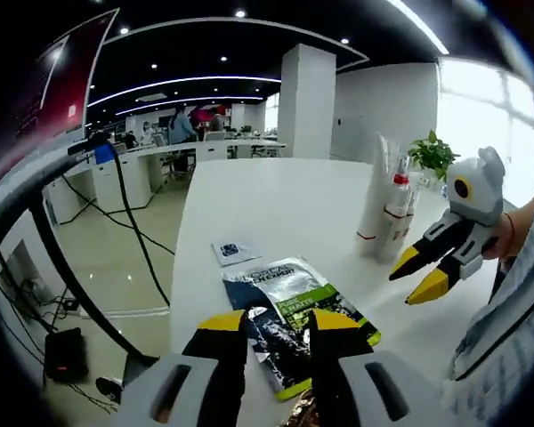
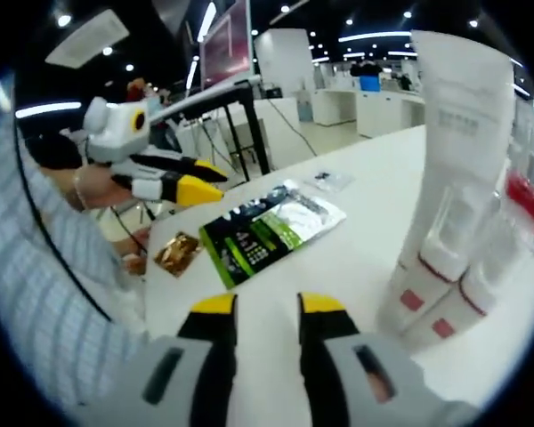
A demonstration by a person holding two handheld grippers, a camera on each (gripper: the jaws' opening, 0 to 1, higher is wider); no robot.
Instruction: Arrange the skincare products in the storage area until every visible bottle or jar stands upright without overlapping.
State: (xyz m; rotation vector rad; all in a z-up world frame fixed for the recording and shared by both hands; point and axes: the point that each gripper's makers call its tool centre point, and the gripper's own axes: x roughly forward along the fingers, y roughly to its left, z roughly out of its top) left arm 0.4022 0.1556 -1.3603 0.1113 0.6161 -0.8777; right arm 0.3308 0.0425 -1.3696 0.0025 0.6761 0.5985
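Observation:
Several white skincare tubes [image 1: 387,213] with red caps stand upright and bunched together, caps down, at the right of the white table [image 1: 276,196]. In the right gripper view the tubes [image 2: 454,187] rise close on the right. A flat green and black sachet pack [image 1: 294,316] lies on the table just past my left gripper [image 1: 278,325], which is open with nothing between its jaws. My right gripper [image 2: 267,307] is open and hovers over bare table left of the tubes. It enters the left gripper view [image 1: 416,276] from the right, near the foot of the tubes.
A small pale sachet [image 1: 231,252] lies beyond the green pack. A gold foil sachet [image 2: 178,252] sits near the table edge by the left gripper [image 2: 198,181]. A potted plant [image 1: 432,153] stands behind the tubes. Black stand legs [image 1: 62,258] and cables run beside the table's left edge.

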